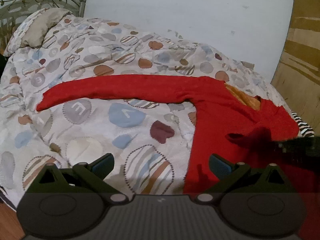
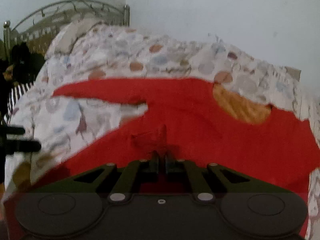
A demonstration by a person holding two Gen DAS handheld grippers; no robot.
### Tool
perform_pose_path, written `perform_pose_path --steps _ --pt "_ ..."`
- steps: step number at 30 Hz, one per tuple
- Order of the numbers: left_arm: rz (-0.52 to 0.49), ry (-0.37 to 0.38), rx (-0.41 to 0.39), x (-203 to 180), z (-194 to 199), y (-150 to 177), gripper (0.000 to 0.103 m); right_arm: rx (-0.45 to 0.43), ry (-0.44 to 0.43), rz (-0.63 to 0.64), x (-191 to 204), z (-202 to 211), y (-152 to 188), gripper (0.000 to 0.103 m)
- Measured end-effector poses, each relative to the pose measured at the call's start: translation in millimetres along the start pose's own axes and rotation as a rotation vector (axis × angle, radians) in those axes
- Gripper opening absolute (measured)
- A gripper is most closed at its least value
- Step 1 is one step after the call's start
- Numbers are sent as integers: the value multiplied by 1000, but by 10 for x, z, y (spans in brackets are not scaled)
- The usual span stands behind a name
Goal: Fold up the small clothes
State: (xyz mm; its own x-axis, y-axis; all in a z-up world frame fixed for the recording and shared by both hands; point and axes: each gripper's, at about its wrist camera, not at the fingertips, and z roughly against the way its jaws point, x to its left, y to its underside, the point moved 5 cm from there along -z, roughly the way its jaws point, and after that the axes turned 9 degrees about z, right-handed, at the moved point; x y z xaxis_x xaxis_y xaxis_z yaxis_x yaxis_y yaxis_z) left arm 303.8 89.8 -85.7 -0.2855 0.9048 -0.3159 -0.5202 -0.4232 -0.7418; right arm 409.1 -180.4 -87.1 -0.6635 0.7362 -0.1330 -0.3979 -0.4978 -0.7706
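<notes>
A red long-sleeved top (image 1: 220, 108) with an orange lining at the neck (image 1: 244, 98) lies flat on the patterned quilt (image 1: 120, 132). One sleeve (image 1: 112, 92) stretches out to the left. My left gripper (image 1: 161, 164) is open low over the quilt, its right finger (image 1: 220, 166) above the top's side edge, with nothing between the jaws. In the right wrist view my right gripper (image 2: 162, 160) has its jaws almost together on a bunched red sleeve end (image 2: 158, 138), which is folded over the top's body (image 2: 230, 140). The picture there is blurred.
The quilt covers a bed with a pillow (image 1: 40, 30) and a metal headboard (image 2: 70, 10) at the far left. A white wall (image 1: 190, 10) runs behind. Wooden flooring (image 1: 300, 60) shows at the right. Striped fabric (image 1: 304, 128) peeks out by the bed's edge.
</notes>
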Motion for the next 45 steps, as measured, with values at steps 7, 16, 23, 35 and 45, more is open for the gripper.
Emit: perform_pose_path --steps 7,16,23,35,45 --pt "7 79 -23 -258 -165 -96 103 -8 -38 21 -57 420 184 65" --pt "-95 127 59 -856 -741 -67 103 8 305 -104 -1163 618 470 95" --pt "-123 86 95 -919 -880 49 103 48 613 -57 -1949 331 866 99" --pt "-145 54 112 -944 -974 91 103 -18 813 346 -2101 -226 823 102" --pt "-222 26 140 -1076 -1079 188 102 4 908 -32 -2701 -26 1058 102"
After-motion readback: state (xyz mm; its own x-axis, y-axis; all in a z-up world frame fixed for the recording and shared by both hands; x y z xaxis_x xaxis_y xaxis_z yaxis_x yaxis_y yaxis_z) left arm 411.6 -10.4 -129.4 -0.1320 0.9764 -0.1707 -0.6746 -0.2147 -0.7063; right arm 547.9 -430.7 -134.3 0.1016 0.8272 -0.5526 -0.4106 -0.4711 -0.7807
